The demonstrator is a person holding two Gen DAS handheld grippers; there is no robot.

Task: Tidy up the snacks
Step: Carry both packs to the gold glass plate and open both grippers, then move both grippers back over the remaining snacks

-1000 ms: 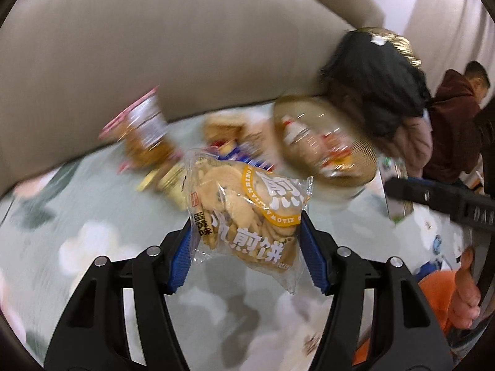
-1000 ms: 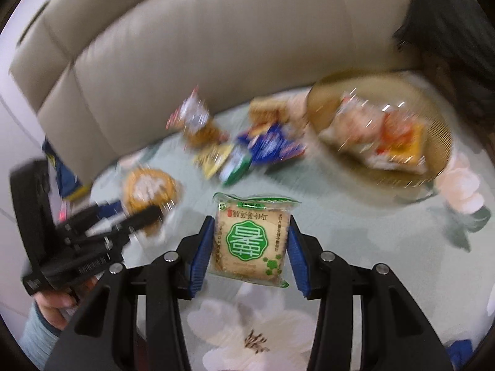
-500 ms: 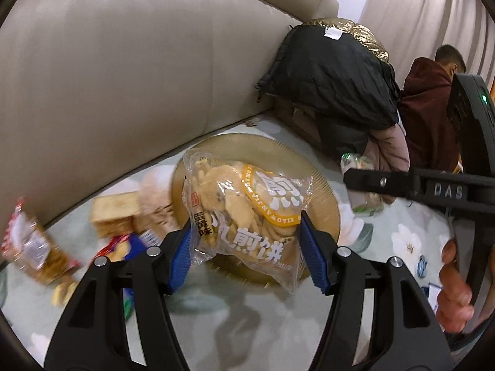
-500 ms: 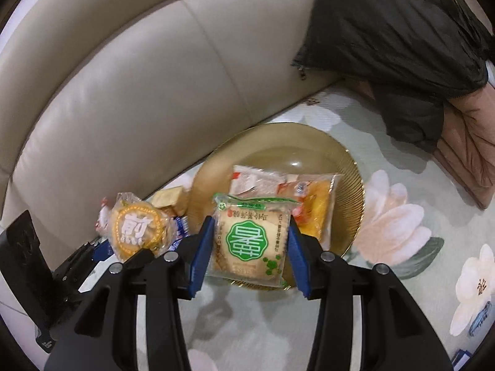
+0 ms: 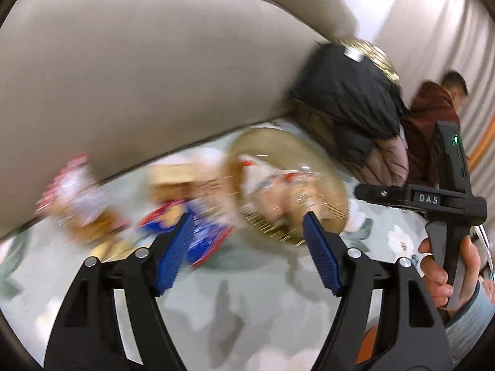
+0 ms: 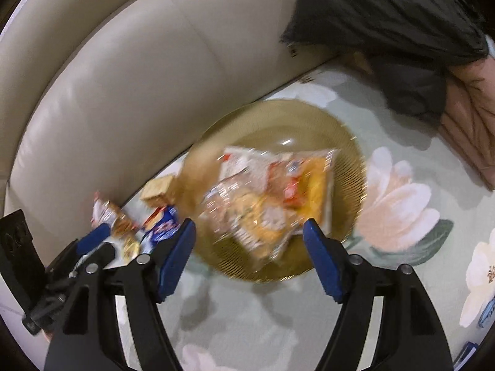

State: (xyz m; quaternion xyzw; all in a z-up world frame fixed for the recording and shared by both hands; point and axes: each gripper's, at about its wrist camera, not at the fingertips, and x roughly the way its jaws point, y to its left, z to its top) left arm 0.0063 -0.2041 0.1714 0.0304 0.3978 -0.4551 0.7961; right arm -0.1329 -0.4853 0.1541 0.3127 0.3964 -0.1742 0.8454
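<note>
**Both snack packs dropped on the plate**

The left gripper [image 5: 247,247] and the right gripper [image 6: 250,253] each held a snack pack a moment ago. Now both sets of fingers are spreading, with nothing between them. The snack packs [image 6: 266,198] lie in a heap on the gold plate [image 6: 309,117], by the sofa's back edge. More loose snacks [image 5: 173,216] wait beside the plate, so there's still picking up to do.
</note>
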